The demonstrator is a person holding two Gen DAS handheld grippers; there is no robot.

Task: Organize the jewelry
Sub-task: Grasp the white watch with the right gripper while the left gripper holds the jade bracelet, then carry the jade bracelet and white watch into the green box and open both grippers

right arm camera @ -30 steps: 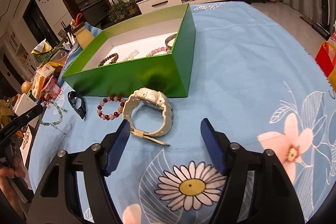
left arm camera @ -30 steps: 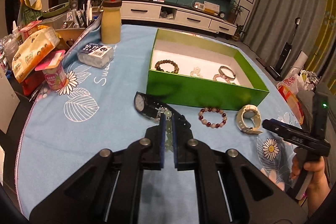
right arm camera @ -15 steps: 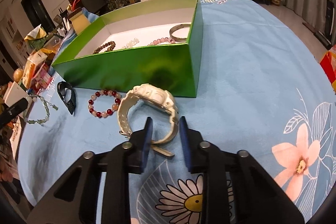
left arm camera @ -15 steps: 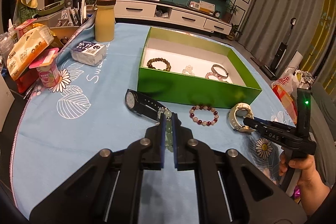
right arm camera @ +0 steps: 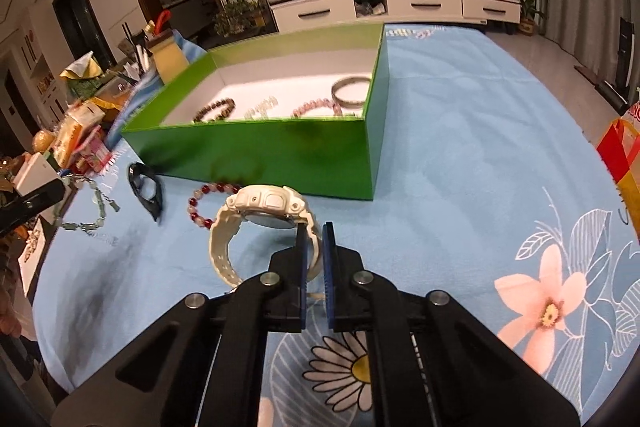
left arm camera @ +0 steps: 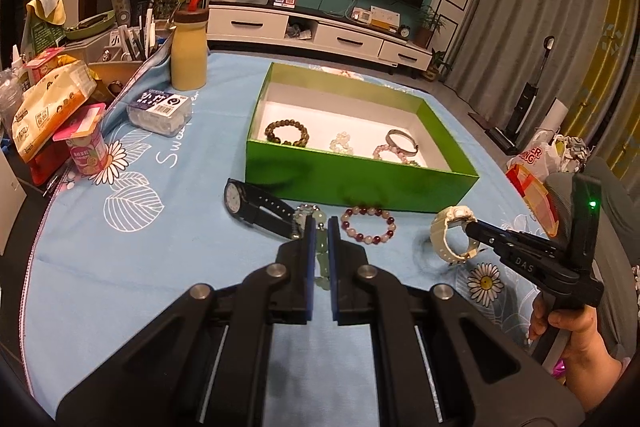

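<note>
While my right tongs [right arm camera: 314, 247] pinch only the white watch [right arm camera: 264, 205] strap, it stands tilted just before the green box [right arm camera: 280, 151]; it may twist free. My left tongs [left arm camera: 319, 237] clamp the jade necklace [left arm camera: 320, 251], whose dangling end could snag the black watch [left arm camera: 248, 203].

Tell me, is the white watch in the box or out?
Out: the white watch stands outside the green box, its strap gripped by the right tongs.

We can read "DAS" on the black gripper [left arm camera: 520, 259] at the right, "Swe" in white script on the blue tablecloth [left arm camera: 168, 155], and partly "ER ING" on a bag [left arm camera: 536, 153].
</note>
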